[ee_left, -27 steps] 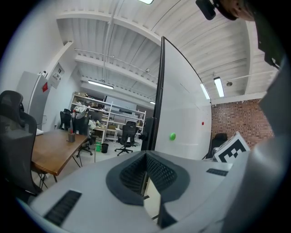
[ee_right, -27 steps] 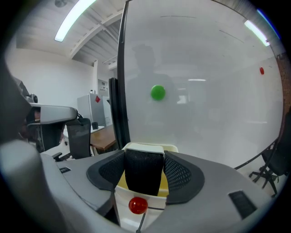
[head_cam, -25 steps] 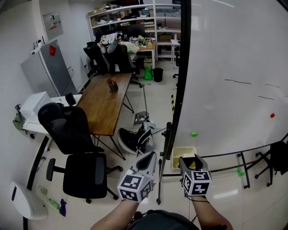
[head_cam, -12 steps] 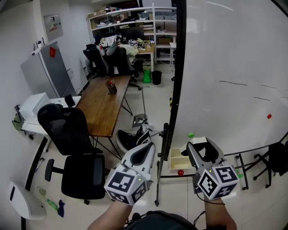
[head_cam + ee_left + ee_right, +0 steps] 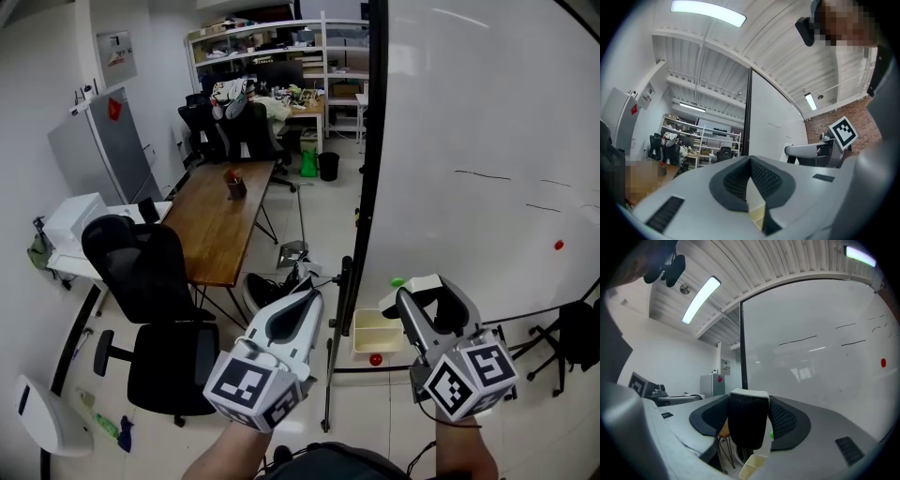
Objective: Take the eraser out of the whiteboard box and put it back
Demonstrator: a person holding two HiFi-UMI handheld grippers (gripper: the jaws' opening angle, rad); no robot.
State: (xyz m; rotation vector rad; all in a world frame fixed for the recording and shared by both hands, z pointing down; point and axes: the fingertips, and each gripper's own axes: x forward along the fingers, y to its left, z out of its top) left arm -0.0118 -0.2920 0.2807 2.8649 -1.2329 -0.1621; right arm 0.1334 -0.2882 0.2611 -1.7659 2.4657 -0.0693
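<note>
The right gripper (image 5: 429, 298) is clamped on the eraser (image 5: 749, 420), its jaws standing wide with the block filling the gap between the pads. The left gripper (image 5: 309, 300) has its jaws together with nothing between them, and hangs beside the right one, apart from it.

The eraser is out of the box (image 5: 380, 330), held in the air above it and close to the whiteboard (image 5: 469, 141). The box sits low by the board's bottom edge, with a small red thing (image 5: 375, 359) just beside it.

In the right gripper view the eraser shows a dark face with a pale strip on top. Which part is felt and which is the hard back I cannot tell for sure.

It is likely light and not fragile. A hard back would be stiff, while a felt face would be soft and give under the pads. That favours a grip across the two long sides of the stiff body, about as now, with mild pressure. The return probably needs the eraser lined up with the box's narrow mouth.
</note>
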